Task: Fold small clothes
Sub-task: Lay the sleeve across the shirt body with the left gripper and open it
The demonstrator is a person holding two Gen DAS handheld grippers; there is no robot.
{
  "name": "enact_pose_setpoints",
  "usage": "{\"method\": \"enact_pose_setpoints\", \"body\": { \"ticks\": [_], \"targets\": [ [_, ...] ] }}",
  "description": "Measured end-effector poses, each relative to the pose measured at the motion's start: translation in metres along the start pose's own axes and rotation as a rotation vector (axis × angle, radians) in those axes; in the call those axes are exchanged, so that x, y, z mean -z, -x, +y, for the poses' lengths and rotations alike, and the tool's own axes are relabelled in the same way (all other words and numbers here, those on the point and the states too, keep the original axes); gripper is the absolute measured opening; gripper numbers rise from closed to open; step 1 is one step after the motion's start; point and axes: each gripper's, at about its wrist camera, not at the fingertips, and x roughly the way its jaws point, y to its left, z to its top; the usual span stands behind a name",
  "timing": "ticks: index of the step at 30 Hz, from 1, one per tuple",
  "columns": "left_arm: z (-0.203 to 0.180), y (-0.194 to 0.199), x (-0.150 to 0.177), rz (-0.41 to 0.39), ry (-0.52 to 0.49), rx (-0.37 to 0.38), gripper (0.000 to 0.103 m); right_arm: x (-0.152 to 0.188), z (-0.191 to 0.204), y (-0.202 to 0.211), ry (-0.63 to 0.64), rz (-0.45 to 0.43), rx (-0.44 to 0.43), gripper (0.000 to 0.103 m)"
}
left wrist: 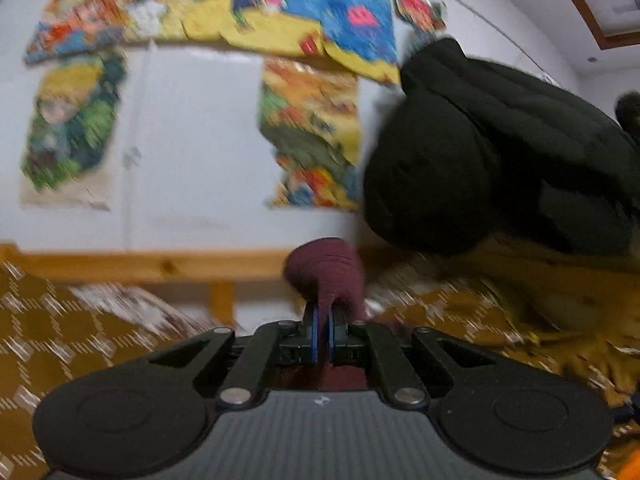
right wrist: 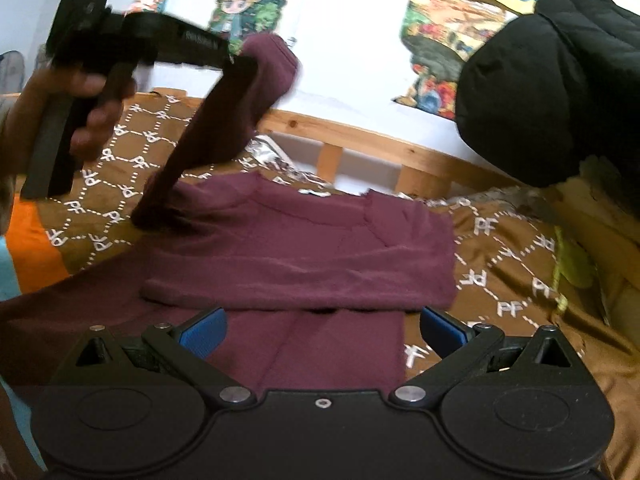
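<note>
A small maroon garment [right wrist: 304, 248] lies partly folded on the brown patterned bedspread [right wrist: 512, 248]. My left gripper [left wrist: 323, 330] is shut on a maroon sleeve [left wrist: 326, 276] and holds it raised above the bed. In the right wrist view the left gripper [right wrist: 236, 60] sits at upper left with the sleeve [right wrist: 224, 120] hanging down to the garment. My right gripper [right wrist: 320, 330] is open and empty, low over the garment's near edge, with blue pads [right wrist: 202, 334] on either side.
A black padded jacket [right wrist: 560, 80] hangs at the right. A wooden bed frame [right wrist: 360, 140] runs along the white wall with colourful posters [right wrist: 440, 40]. An orange patch [right wrist: 32, 240] lies at the left edge.
</note>
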Motion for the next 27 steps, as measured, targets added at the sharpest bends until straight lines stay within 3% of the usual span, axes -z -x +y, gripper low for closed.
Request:
{"method": "enact_pose_setpoints", "body": {
  "ticks": [12, 14, 16, 21, 24, 27],
  "targets": [
    [-0.024, -0.013, 0.064, 0.273, 0.053, 0.129, 0.008, 0.017, -0.011, -0.002, -0.014, 0.078, 0.069, 0.102],
    [-0.02, -0.012, 0.068, 0.321, 0.08, 0.157, 0.026, 0.018, -0.011, -0.003, -0.019, 0.083, 0.078, 0.102],
    [-0.017, -0.006, 0.072, 0.34, 0.105, 0.173, 0.068, 0.018, -0.012, -0.003, -0.025, 0.09, 0.087, 0.102],
    [-0.011, 0.017, 0.069, 0.333, 0.09, 0.197, 0.084, 0.017, -0.014, -0.001, -0.035, 0.095, 0.117, 0.102],
    [-0.003, 0.03, 0.066, 0.335, 0.071, 0.14, 0.091, 0.014, -0.016, -0.002, -0.052, 0.087, 0.128, 0.102],
    [0.015, 0.035, 0.067, 0.381, 0.048, 0.008, 0.095, 0.01, -0.016, -0.006, -0.068, 0.079, 0.119, 0.102]
  ]
}}
